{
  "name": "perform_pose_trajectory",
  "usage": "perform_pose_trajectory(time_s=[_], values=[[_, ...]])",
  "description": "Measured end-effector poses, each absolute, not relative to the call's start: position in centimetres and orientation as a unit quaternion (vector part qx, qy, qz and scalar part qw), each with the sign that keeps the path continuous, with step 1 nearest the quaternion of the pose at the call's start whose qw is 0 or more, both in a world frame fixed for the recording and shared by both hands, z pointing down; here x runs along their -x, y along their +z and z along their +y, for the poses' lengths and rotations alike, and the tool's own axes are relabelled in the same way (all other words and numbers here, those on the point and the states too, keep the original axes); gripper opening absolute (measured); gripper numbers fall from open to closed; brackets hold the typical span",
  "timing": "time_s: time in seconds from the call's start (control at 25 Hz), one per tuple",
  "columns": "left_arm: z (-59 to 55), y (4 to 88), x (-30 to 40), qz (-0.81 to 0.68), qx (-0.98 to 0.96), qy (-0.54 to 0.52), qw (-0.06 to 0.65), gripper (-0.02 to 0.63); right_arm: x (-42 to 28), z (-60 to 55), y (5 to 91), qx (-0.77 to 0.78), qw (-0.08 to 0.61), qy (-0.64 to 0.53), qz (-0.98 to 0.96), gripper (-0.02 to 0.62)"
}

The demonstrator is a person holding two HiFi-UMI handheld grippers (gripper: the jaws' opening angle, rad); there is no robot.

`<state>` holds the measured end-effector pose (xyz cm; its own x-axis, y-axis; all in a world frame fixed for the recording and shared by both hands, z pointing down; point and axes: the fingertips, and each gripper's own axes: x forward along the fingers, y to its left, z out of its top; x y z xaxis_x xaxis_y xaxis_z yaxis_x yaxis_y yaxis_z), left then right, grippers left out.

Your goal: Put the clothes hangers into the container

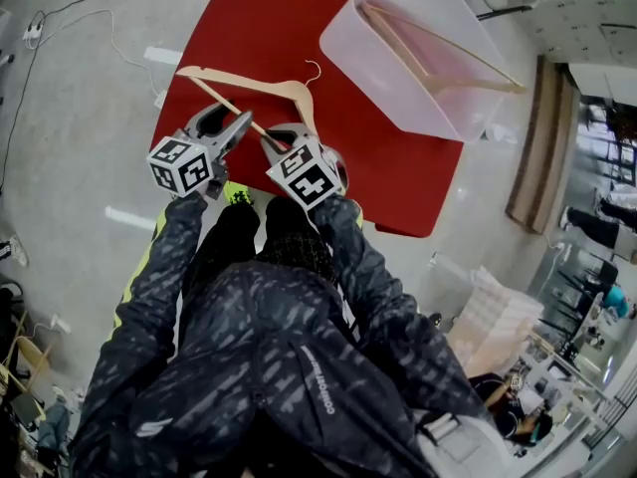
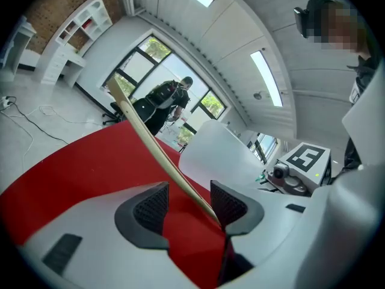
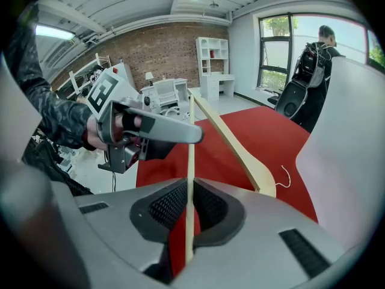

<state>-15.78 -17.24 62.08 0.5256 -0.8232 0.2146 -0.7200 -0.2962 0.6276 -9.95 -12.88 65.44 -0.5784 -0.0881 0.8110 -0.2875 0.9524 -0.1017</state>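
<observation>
Hanger (image 1: 249, 80) looks light and stiff; its thin bar, pinched by right gripper (image 3: 189, 202), suits gripping, while left gripper (image 2: 189, 205) is spread.

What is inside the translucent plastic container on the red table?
One wooden hanger lies inside the container, slanted across it with one end up at the rim. The cloudy walls blur the bottom, so I cannot tell whether anything smaller lies there.

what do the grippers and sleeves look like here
The left gripper and right gripper are both smooth grey shells with rounded jaws, lined with black ribbed pads. Each carries a white cube printed with black square markers. The sleeves are dark with a pale streaky pattern.
</observation>
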Motion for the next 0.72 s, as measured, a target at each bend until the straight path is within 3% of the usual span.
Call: perform_pose_trajectory(time_s=[0.12, 0.28, 0.72], values=[[-17.6, 61.3, 15.7, -0.478, -0.808, -0.065, 0.338, 0.19, 10.0, -12.6, 64.9, -0.105, 0.444, 0.111, -0.883, 0.04], [-17.6, 61.1, 15.9, -0.472, -0.801, -0.093, 0.355, 0.128, 10.0, -12.5, 64.7, -0.094, 0.442, 0.11, -0.885, 0.04], [-17.9, 58.4, 15.4, -0.453, -0.815, -0.132, 0.336, 0.1, 11.0, -12.9, 66.4, -0.077, 0.478, 0.058, -0.873, 0.043]])
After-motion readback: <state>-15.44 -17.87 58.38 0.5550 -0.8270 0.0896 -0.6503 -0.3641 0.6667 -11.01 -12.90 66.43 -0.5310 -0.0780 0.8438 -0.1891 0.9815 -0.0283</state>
